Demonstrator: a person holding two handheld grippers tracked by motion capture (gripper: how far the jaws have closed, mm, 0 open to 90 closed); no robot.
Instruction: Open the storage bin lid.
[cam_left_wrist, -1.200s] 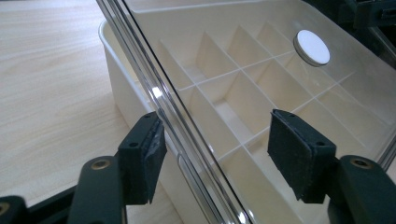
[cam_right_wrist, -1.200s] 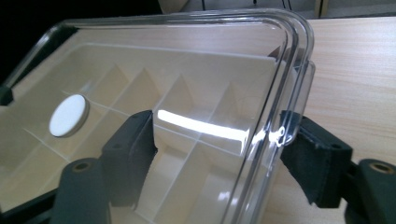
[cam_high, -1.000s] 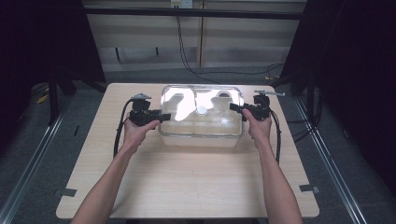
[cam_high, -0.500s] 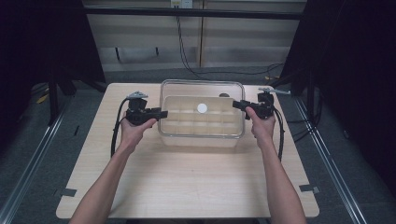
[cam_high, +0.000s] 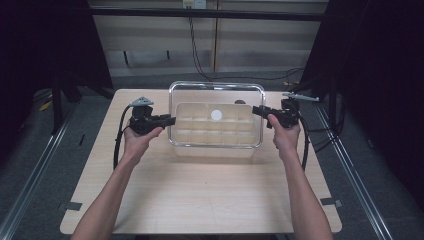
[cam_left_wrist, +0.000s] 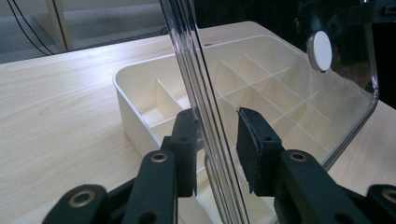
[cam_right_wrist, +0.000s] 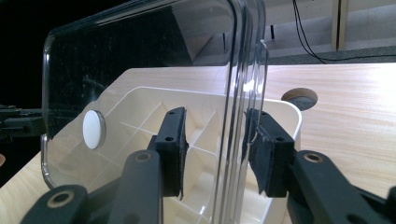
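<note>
Clear lid (cam_high: 216, 95) lifted off divided tray (cam_high: 215, 131), frame centre. Left gripper (cam_left_wrist: 217, 151) and right gripper (cam_right_wrist: 215, 149) fingers just closing, narrow, straddling lid edges. Advise: raise both ends level.

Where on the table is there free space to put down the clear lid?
The wide bare strip of the table in front of the divided tray, between the person's forearms, is free. Narrower strips lie left and right of the tray, where the left gripper and right gripper hold the clear lid.
</note>
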